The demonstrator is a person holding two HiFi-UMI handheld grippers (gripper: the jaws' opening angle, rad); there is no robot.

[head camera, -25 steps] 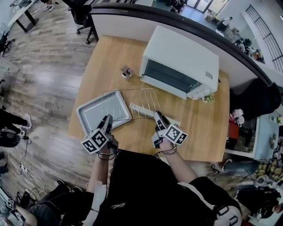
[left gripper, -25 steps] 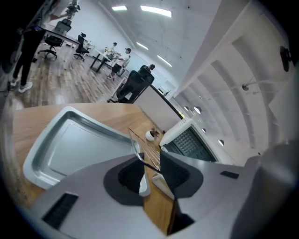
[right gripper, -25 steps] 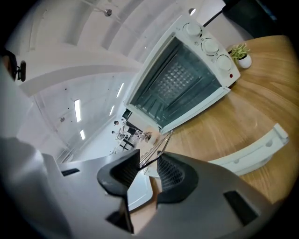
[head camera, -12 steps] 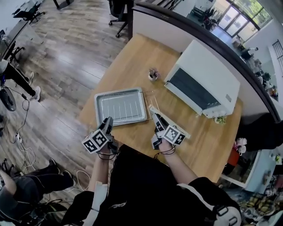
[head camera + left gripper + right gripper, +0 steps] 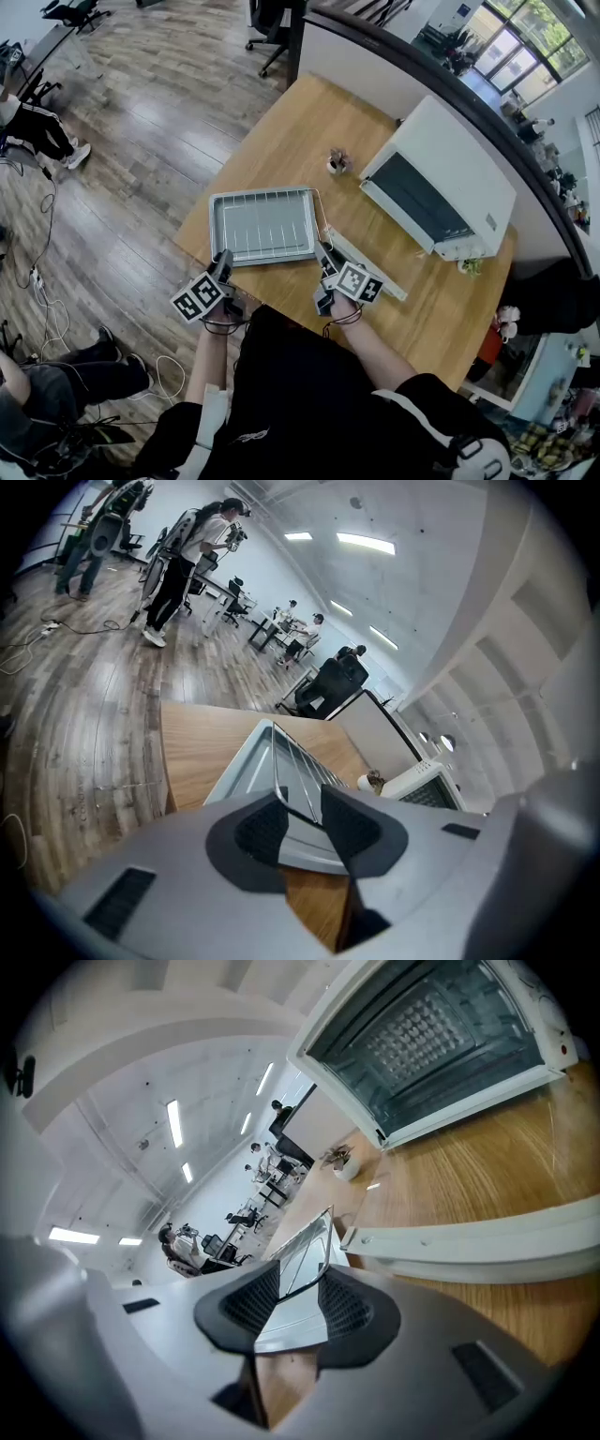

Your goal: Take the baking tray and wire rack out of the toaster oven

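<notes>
Table (image 5: 281, 131): one, wooden.
Toaster oven (image 5: 459, 178): one, white, far right, with its glass front facing the tray.
Baking tray (image 5: 215, 230): one, flat on the table's near left; its long axis runs left to right in the head view.
Wire rack (image 5: 267, 223): one, lying on the tray along the same axis.
White strip (image 5: 370, 274): one, beside the tray's right end.
Grippers: two. The left gripper (image 5: 225, 256) and right gripper (image 5: 323, 251) each clamp the rack's near edge; the tray rim is also between the jaws.
Small pot (image 5: 337, 165): one, near the oven.
</notes>
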